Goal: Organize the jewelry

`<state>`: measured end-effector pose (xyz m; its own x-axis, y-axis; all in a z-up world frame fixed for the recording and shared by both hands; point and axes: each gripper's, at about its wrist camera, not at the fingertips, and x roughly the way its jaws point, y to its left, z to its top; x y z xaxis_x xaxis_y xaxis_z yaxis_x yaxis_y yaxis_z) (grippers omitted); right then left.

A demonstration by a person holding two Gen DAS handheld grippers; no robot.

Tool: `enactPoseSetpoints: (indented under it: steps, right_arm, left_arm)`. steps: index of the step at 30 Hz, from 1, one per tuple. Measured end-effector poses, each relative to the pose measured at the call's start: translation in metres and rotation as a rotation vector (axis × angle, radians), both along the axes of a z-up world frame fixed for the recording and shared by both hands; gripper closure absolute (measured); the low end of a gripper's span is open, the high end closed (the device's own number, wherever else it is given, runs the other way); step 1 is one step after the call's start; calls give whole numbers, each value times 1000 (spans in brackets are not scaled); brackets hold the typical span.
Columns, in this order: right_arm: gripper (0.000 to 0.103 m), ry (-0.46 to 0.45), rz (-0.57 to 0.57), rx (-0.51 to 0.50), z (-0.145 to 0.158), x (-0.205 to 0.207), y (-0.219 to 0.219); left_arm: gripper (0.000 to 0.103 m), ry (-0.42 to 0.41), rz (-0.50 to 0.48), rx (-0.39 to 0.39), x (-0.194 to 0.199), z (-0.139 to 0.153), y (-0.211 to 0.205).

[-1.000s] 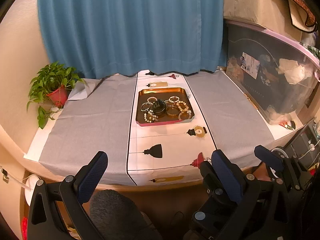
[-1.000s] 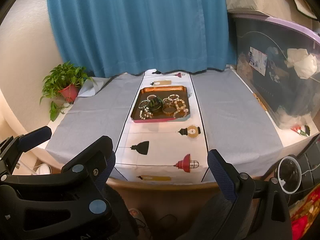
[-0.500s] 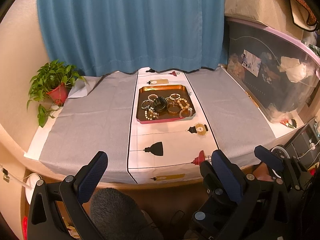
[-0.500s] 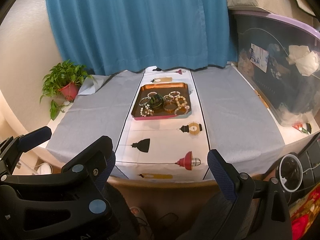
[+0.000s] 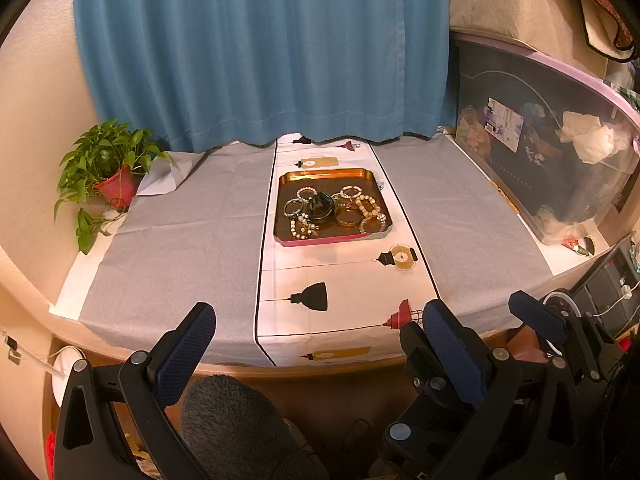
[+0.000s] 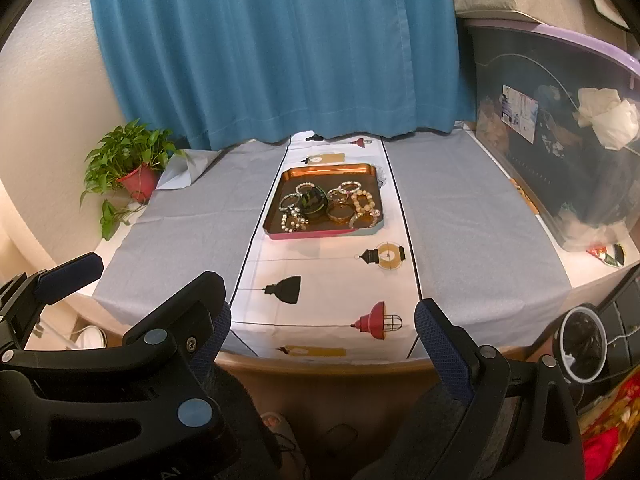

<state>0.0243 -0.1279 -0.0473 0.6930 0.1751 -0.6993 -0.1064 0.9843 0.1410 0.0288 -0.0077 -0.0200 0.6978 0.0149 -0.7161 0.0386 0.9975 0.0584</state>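
A copper-coloured tray (image 5: pixel 328 174) (image 6: pixel 320 171) sits on the white runner in the middle of the table. It holds several bracelets: beaded ones (image 5: pixel 370 205) (image 6: pixel 363 202), a gold bangle (image 5: pixel 347 216) (image 6: pixel 340 212) and a dark green one (image 5: pixel 320 206) (image 6: pixel 311 200). My left gripper (image 5: pixel 320 320) hangs open before the table's front edge, far short of the tray. My right gripper (image 6: pixel 324 316) is open too, level with the table edge. Neither holds anything.
A potted plant (image 5: pixel 108 168) (image 6: pixel 132 160) stands at the table's back left. A large clear storage bin (image 5: pixel 552 152) (image 6: pixel 568 140) lines the right side. A blue curtain (image 5: pixel 260 48) hangs behind. Grey cloth (image 5: pixel 180 248) covers both sides of the runner.
Both views have tilted down a little and drawn slightly nearer the table; the tray sits lower in frame. Both grippers stay open.
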Motion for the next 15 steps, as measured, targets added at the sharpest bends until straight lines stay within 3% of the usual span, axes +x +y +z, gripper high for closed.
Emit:
enactPoseSetpoints:
  steps: [15]
  right_arm:
    - [9, 2, 0, 1, -1, 0, -1]
  left_arm:
    - [0, 3, -1, 1, 0, 0, 0]
